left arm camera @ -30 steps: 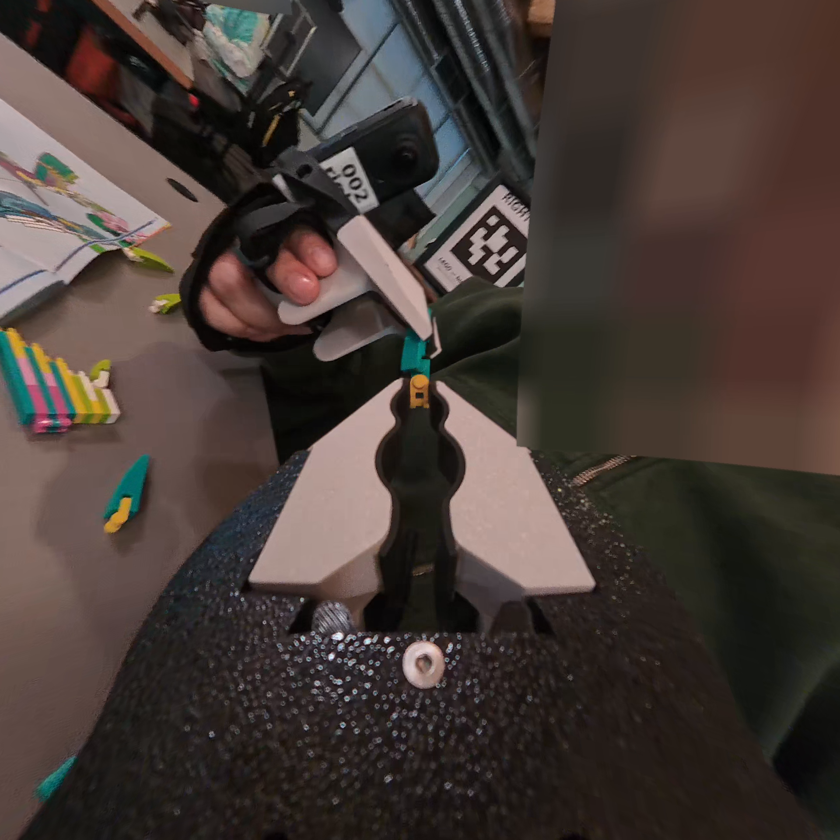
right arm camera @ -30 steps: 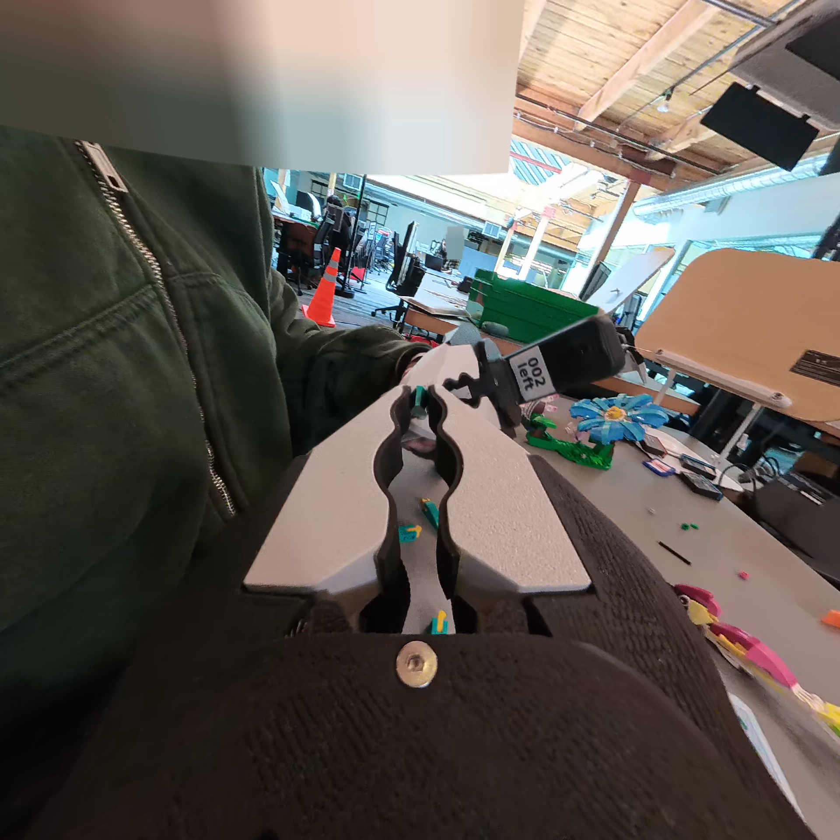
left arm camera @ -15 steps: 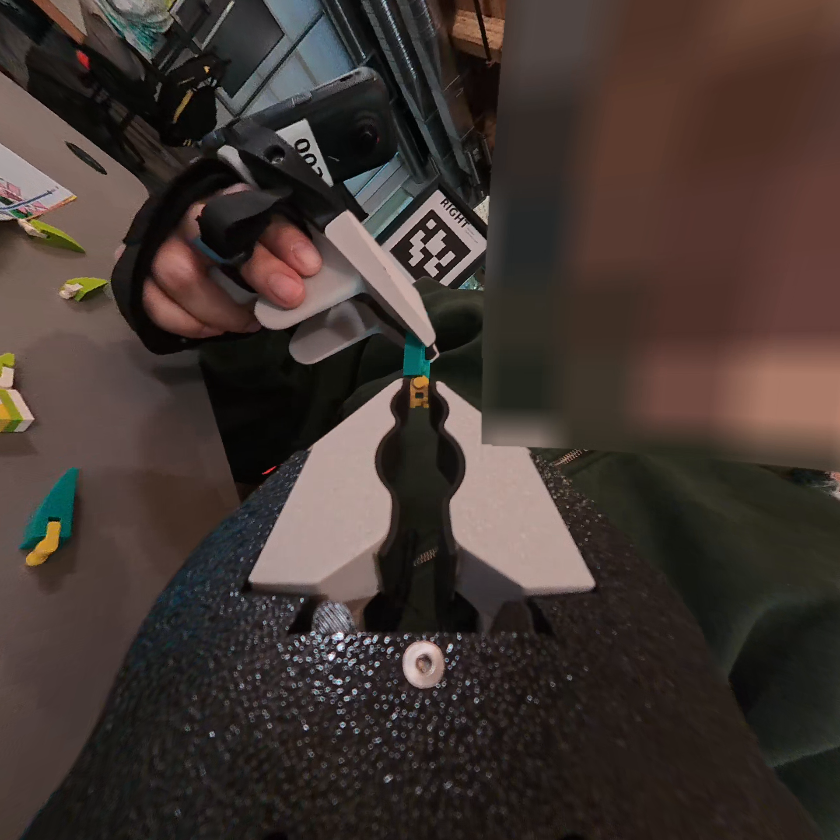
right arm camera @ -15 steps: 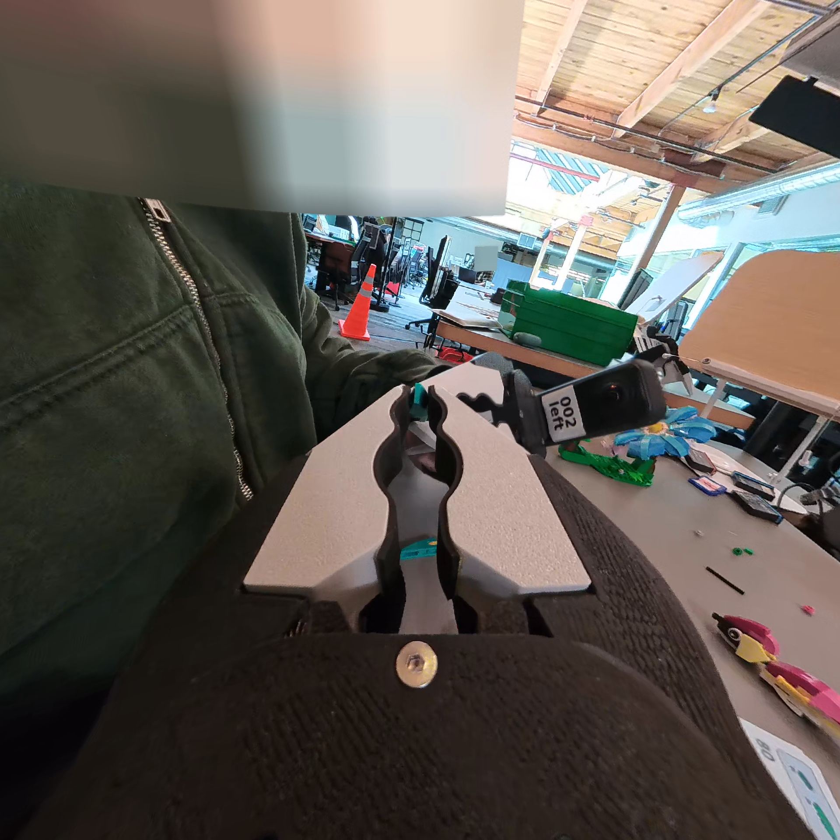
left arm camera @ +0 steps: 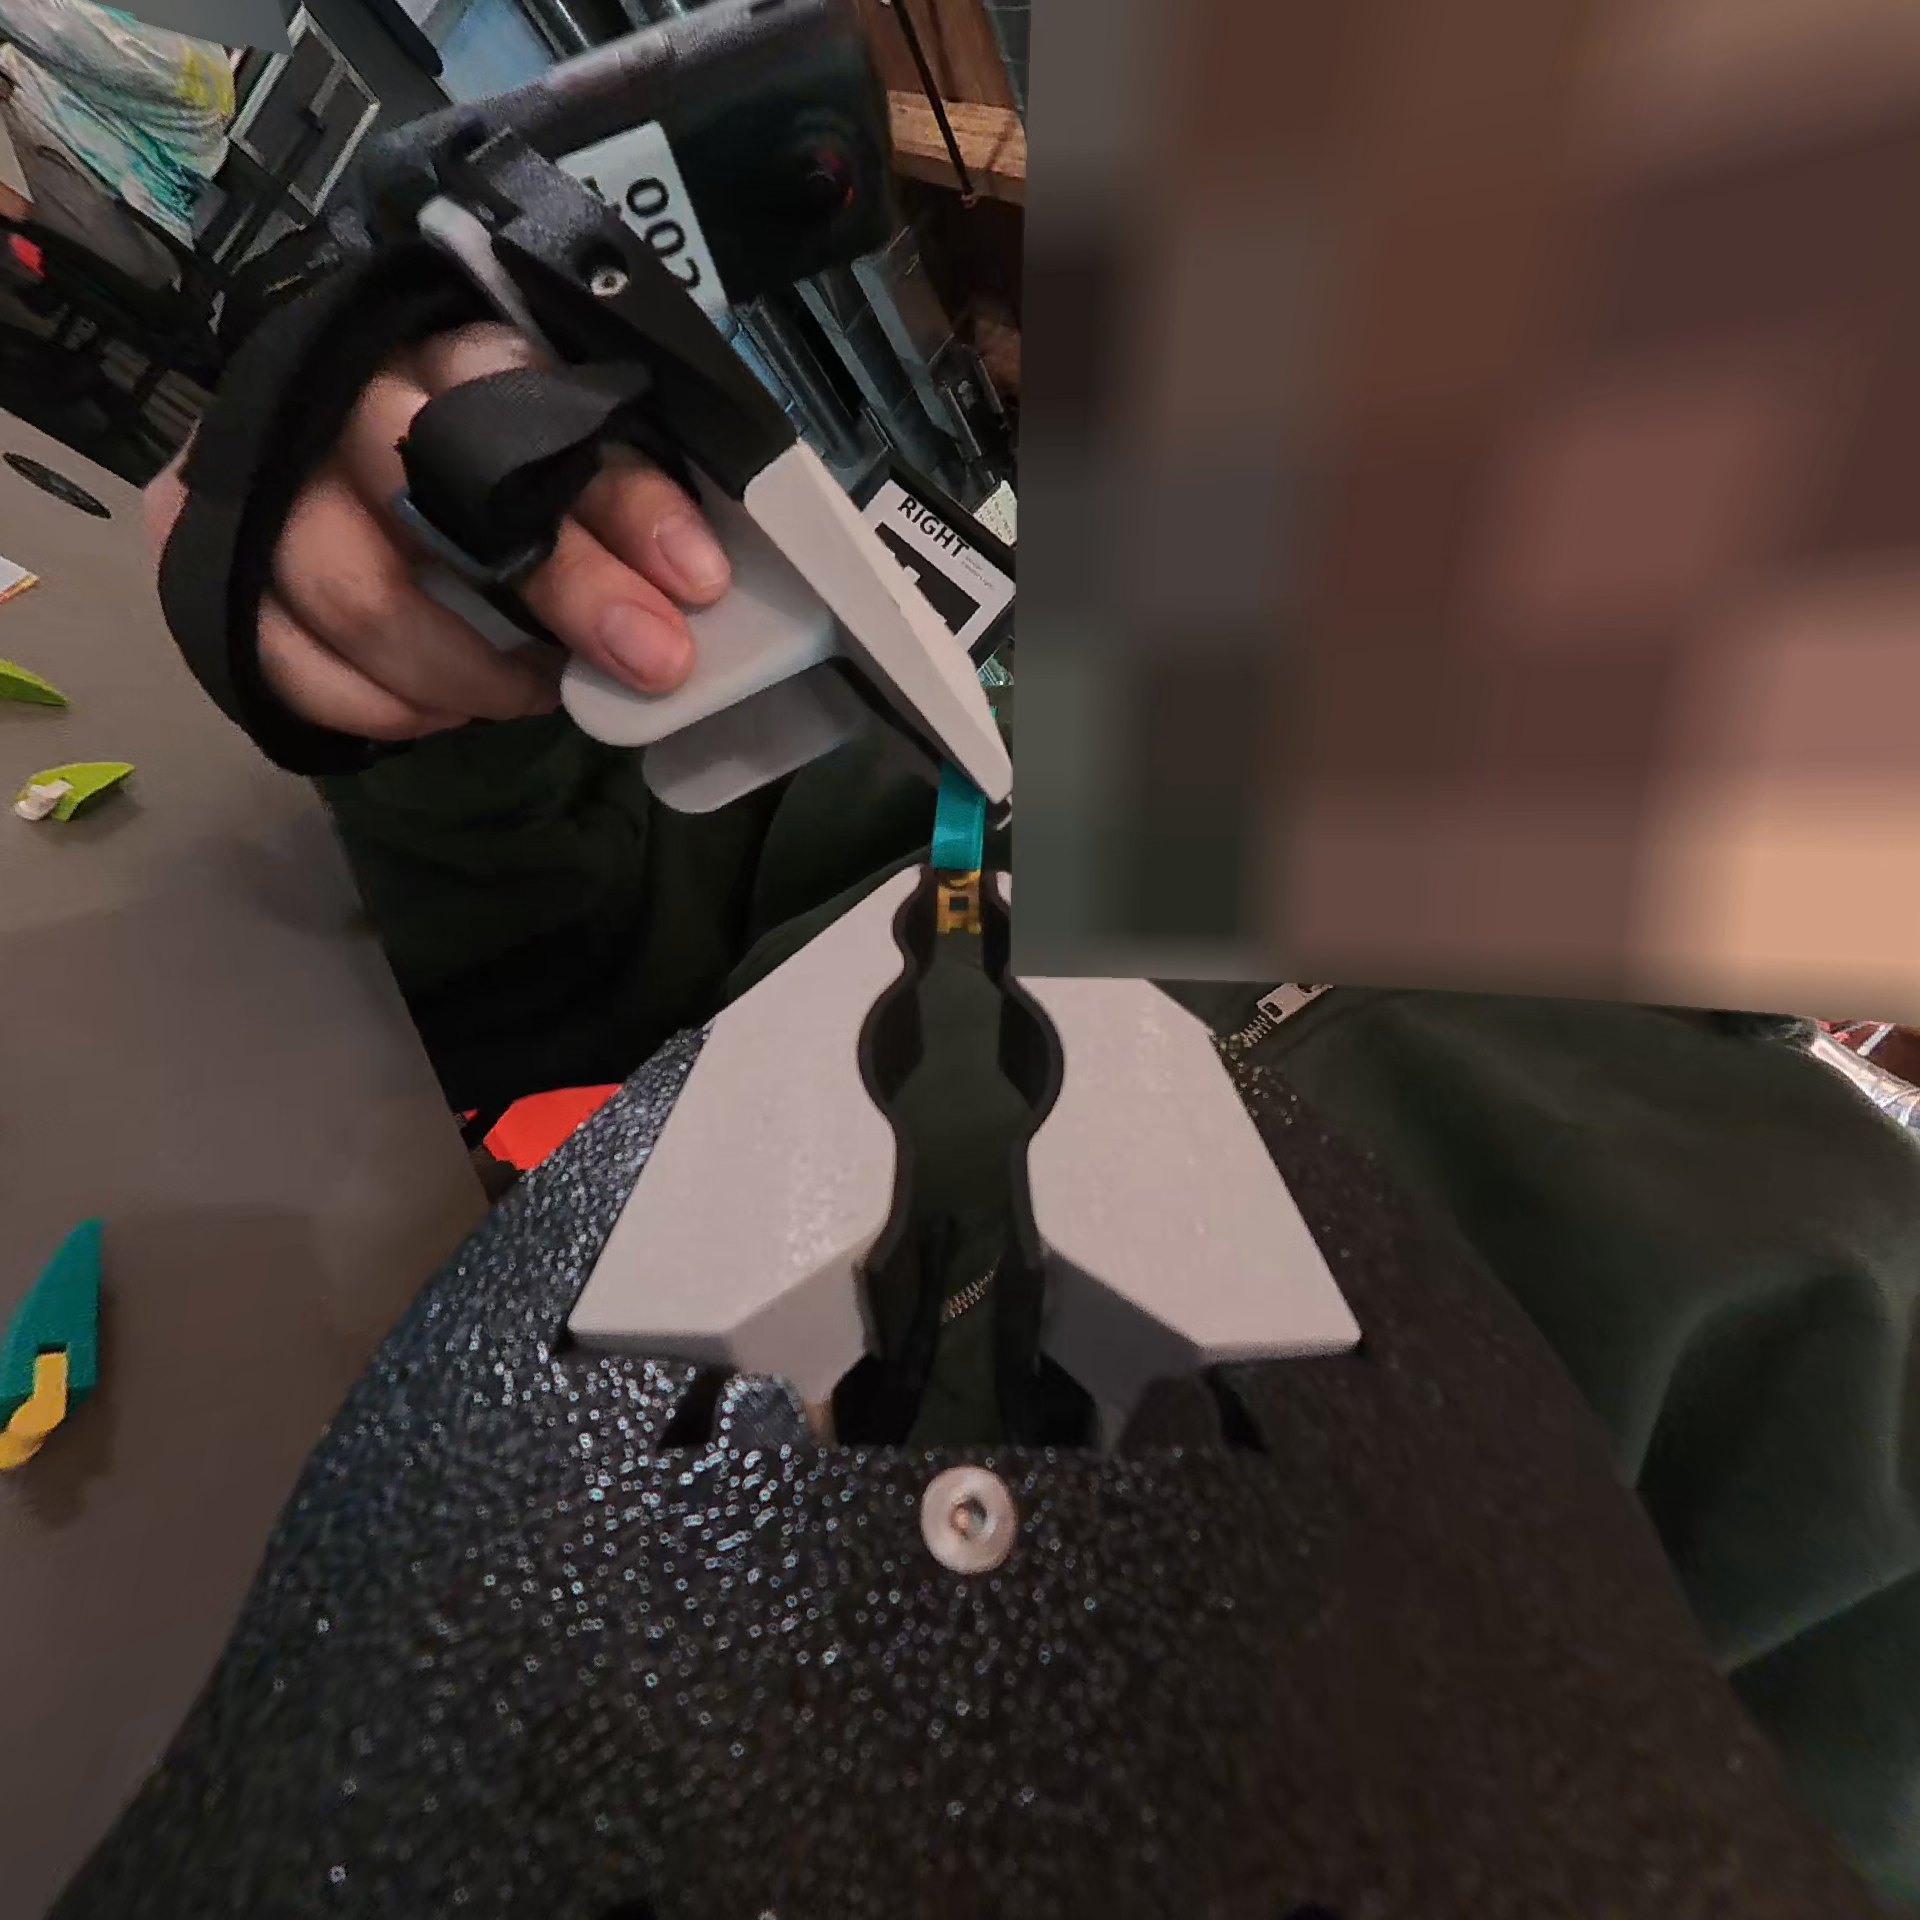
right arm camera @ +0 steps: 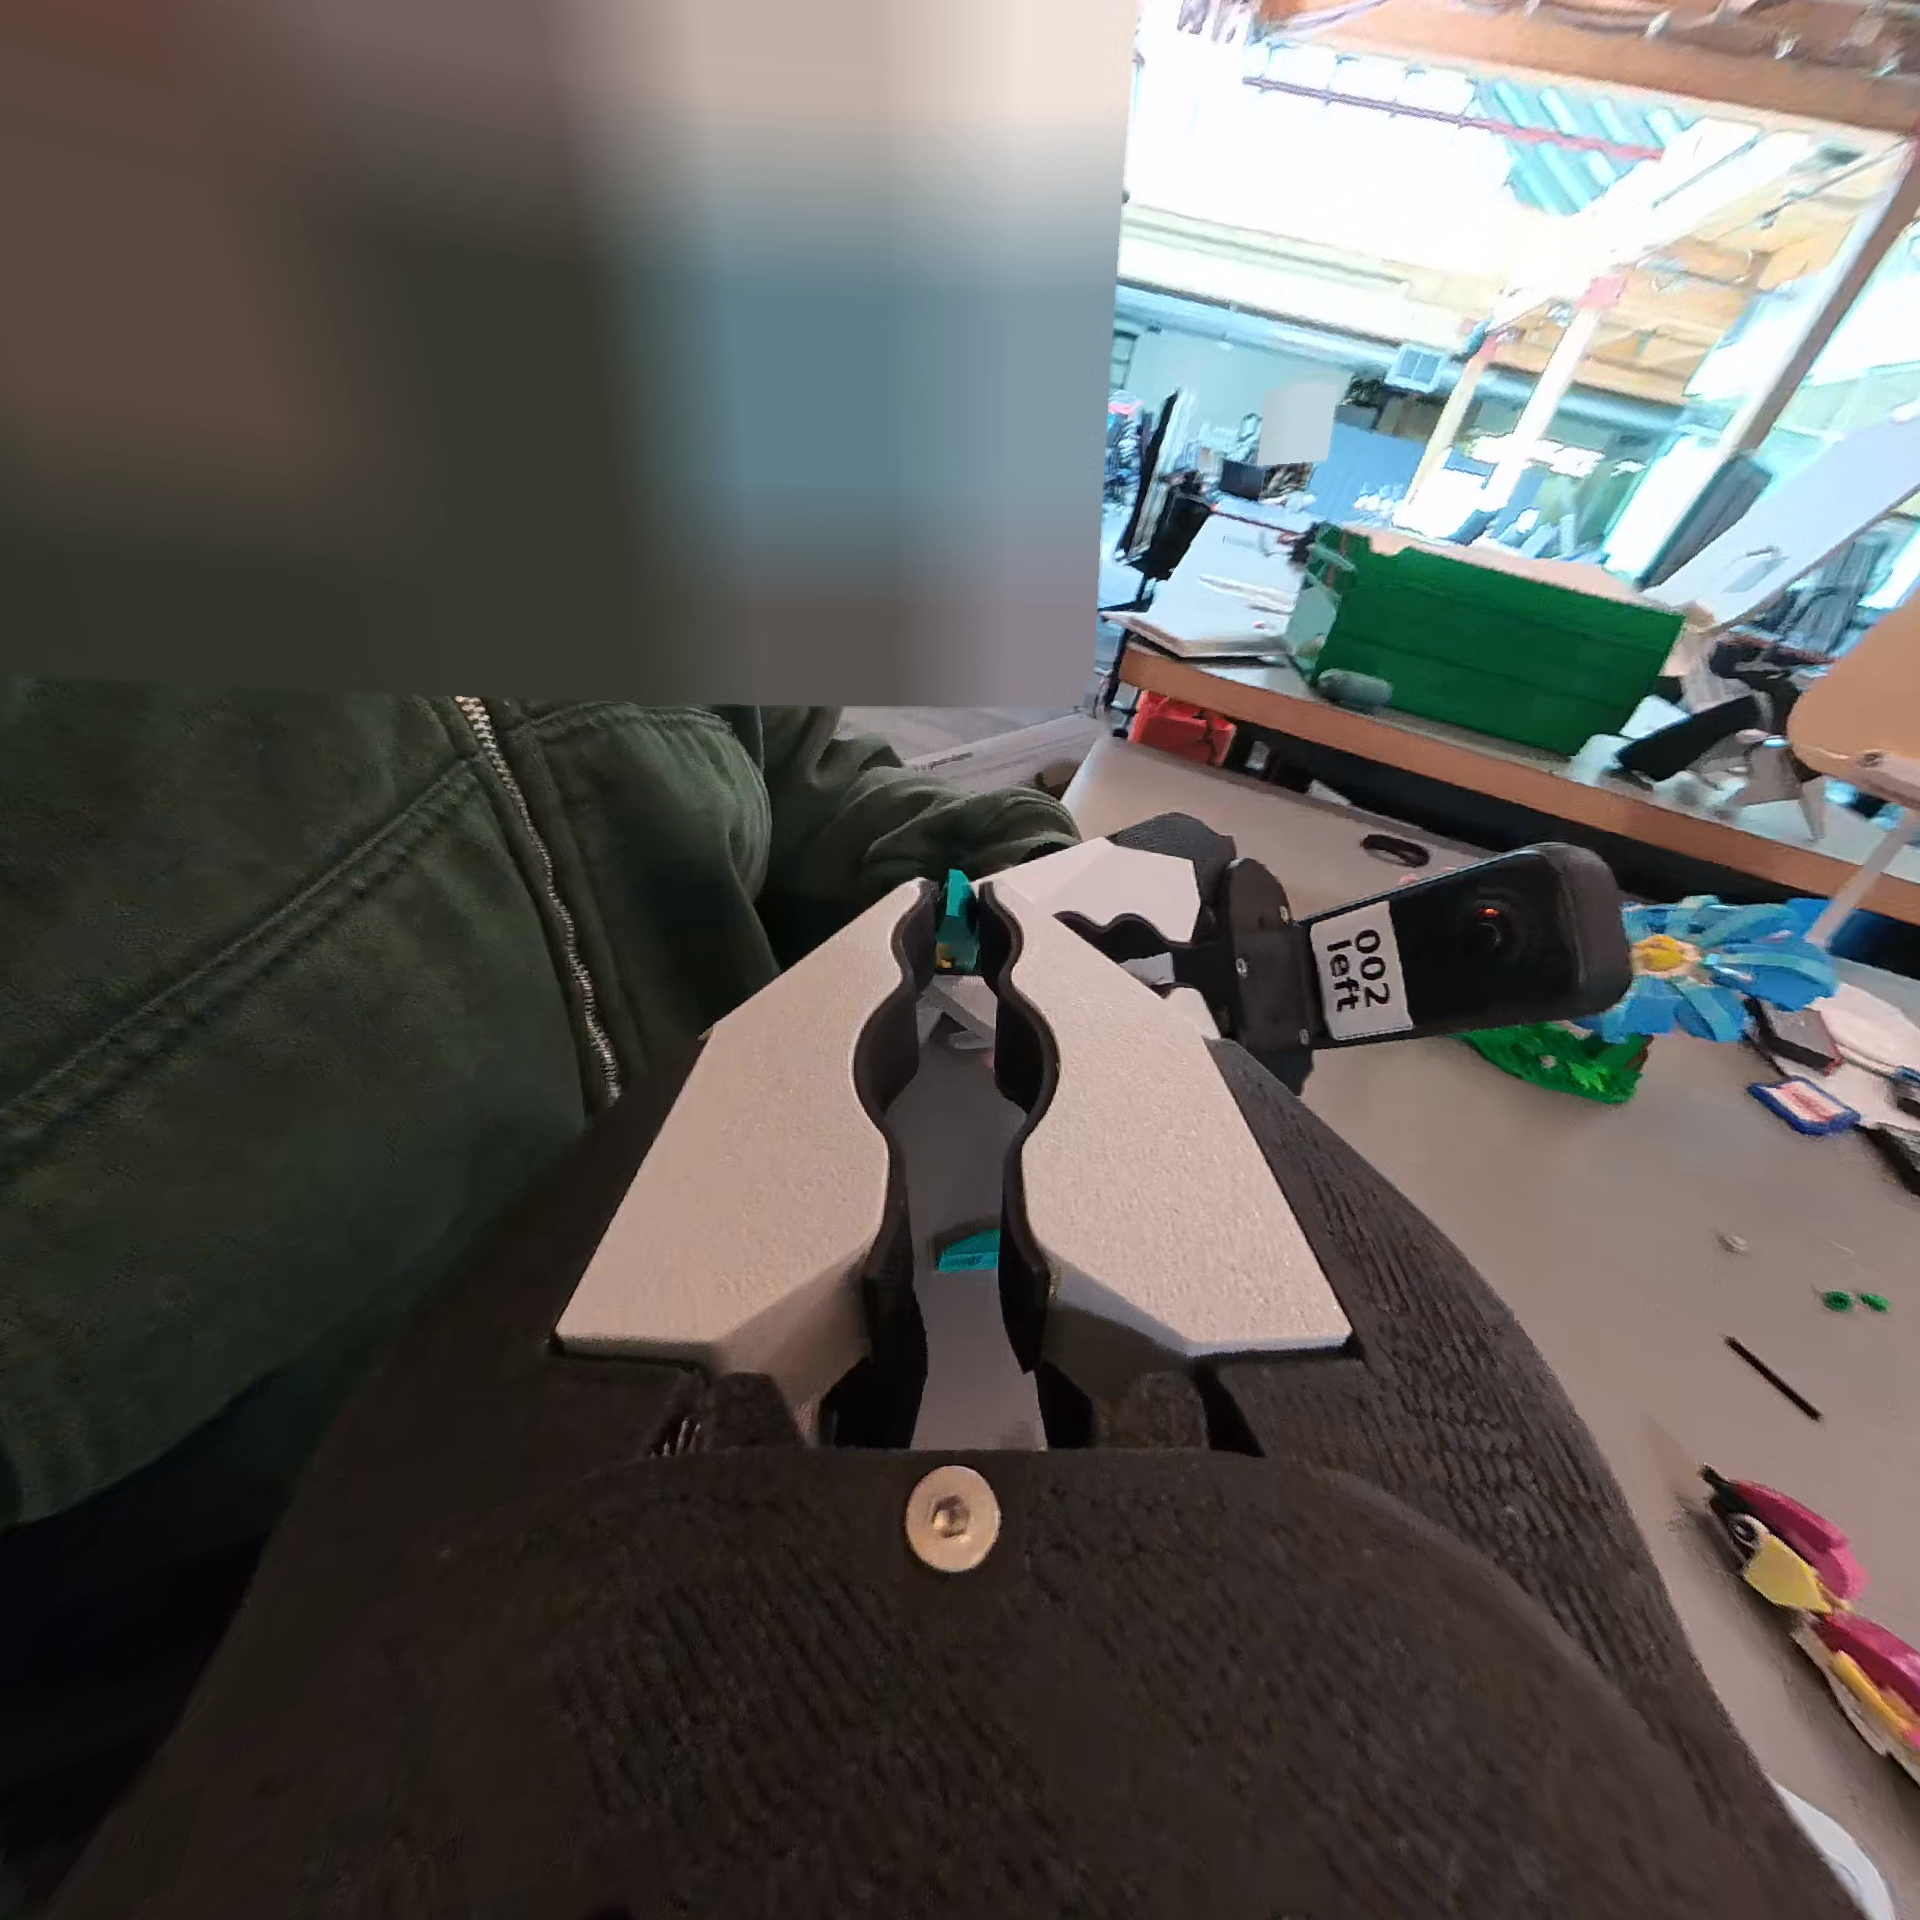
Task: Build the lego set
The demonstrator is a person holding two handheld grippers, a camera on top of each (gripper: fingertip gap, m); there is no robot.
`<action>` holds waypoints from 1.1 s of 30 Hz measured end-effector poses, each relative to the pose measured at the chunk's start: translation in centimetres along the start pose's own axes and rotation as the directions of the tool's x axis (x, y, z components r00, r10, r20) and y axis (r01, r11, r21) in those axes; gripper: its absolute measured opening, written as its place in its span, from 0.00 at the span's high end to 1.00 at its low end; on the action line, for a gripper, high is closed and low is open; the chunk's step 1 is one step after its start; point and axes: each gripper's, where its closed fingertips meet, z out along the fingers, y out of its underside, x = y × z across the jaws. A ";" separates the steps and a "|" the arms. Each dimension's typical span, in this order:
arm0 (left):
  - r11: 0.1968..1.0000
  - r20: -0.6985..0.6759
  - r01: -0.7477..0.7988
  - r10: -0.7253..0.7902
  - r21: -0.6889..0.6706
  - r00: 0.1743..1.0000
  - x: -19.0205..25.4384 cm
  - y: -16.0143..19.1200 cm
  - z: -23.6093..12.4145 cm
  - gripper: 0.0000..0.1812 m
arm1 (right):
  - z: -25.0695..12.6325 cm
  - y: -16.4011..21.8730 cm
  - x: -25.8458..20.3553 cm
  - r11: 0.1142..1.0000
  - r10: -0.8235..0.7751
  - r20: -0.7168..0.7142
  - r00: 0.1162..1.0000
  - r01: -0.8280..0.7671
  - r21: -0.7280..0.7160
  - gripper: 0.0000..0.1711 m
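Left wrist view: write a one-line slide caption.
Left gripper grips a yellow piece while right gripper presses a teal piece onto it.

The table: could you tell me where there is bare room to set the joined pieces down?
Left wrist view: the grey table is bare between the lime wedge and the teal wedge. Right wrist view: a bare strip lies between the black rod and the blue flower. Around the flower and pink model it is crowded.
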 end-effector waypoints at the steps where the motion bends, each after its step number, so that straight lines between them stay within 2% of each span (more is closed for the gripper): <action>1: 1.000 -0.003 -0.003 0.003 -0.003 1.000 0.1 0.0 0.0 0.96 | 0.0 0.0 -0.1 1.000 0.005 0.011 1.000 -0.005 -0.001 0.97; 13: 1.000 -0.027 -0.021 0.020 -0.012 0.999 0.3 0.2 0.1 0.97 | 0.5 0.2 -0.8 0.995 0.085 0.147 0.986 -0.076 -0.066 0.93; 26: 1.000 -0.076 -0.015 0.016 0.014 0.997 1.0 -0.3 0.2 0.97 | 1.0 0.8 -0.3 0.993 -0.037 0.023 0.999 0.039 -0.112 0.94; 33: 1.000 -0.108 -0.011 0.014 0.024 0.994 1.5 -0.5 0.4 0.97 | 0.9 0.1 -0.3 1.000 -0.014 0.016 1.000 0.013 0.018 0.94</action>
